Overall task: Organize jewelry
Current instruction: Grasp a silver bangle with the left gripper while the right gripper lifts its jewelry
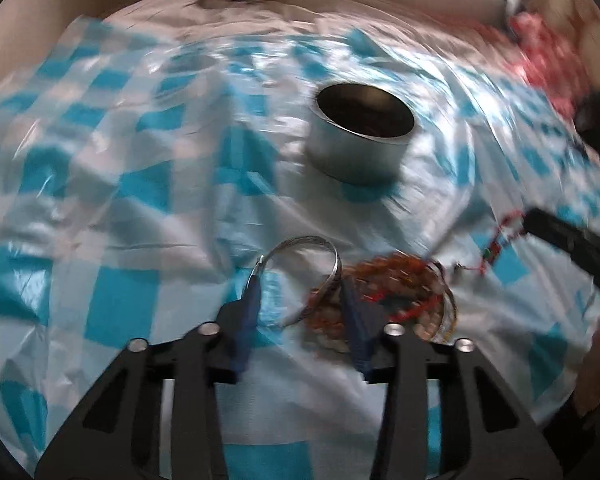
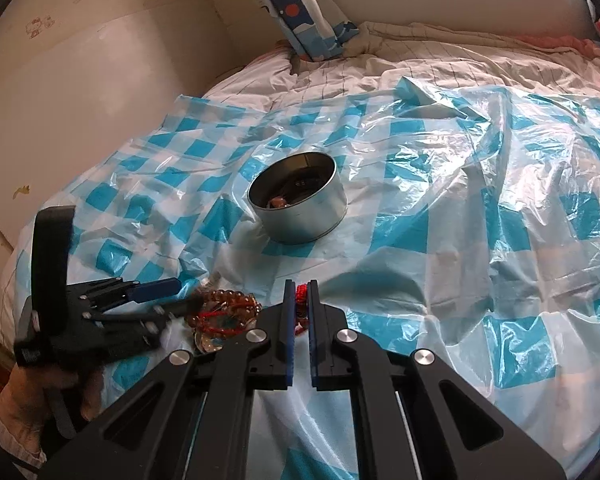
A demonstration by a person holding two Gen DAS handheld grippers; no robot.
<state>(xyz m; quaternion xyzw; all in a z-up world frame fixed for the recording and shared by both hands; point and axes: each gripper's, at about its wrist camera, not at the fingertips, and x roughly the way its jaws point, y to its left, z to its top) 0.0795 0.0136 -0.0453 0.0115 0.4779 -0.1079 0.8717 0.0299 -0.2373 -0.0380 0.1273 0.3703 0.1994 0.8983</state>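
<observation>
A round metal tin [image 1: 362, 132] stands on the blue-and-white checked plastic sheet [image 1: 112, 168]; in the right wrist view the tin [image 2: 300, 204] holds some jewelry. A pile of amber bead bracelets [image 1: 384, 288] and red cords lies in front of it. My left gripper [image 1: 300, 280] is open, its fingers on either side of a silver bangle [image 1: 300, 248] at the pile's left edge. My right gripper [image 2: 300, 292] is shut on a red cord bracelet [image 2: 300, 293]. The same red cord [image 1: 500, 236] shows blurred in the left wrist view. The pile [image 2: 224, 312] lies between the two grippers.
The sheet covers a bed with a wrinkled pale quilt [image 2: 420, 64]. A blue patterned pillow [image 2: 300, 12] leans at the headboard. A cream wall [image 2: 80, 100] runs along the left. Red-and-white fabric [image 1: 548, 60] lies at the far right.
</observation>
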